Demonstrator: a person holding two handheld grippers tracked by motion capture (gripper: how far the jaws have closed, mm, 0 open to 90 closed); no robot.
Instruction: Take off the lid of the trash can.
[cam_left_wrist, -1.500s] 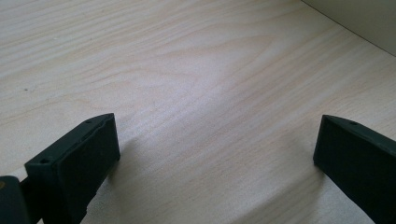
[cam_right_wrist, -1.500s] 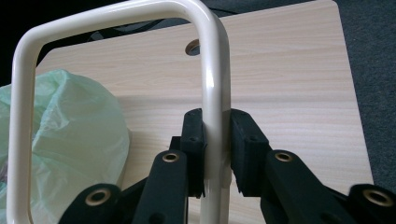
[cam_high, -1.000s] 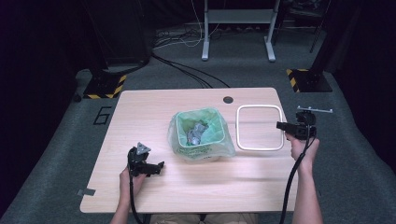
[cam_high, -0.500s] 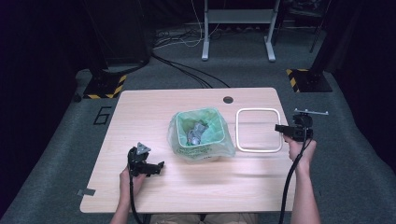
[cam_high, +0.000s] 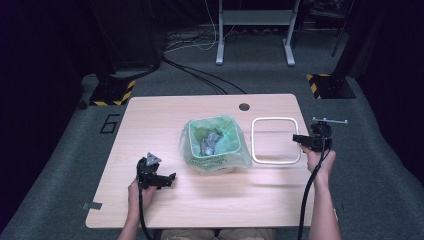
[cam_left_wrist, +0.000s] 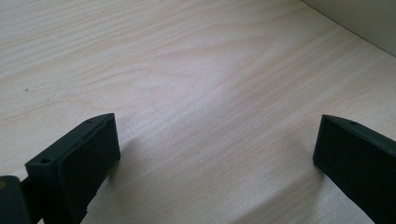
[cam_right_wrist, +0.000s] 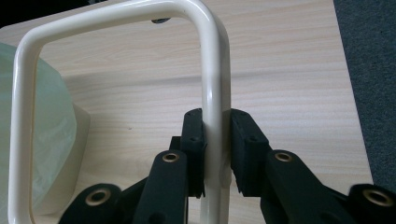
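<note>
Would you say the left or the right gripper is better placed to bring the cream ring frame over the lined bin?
Right. The right gripper is clamped on the cream ring frame, beside the lined bin. The left gripper rests open on bare table, farther away.

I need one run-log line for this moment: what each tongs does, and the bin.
right tongs: shut on cream frame | left tongs: open on table | bin: bag-lined, frame off

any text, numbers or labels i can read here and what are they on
"6": pale mark on the grey floor left of the table.
Faint print on the front of the green bag lining the small bin: too blurred to read.
No writing on the cream frame or either gripper.
</note>
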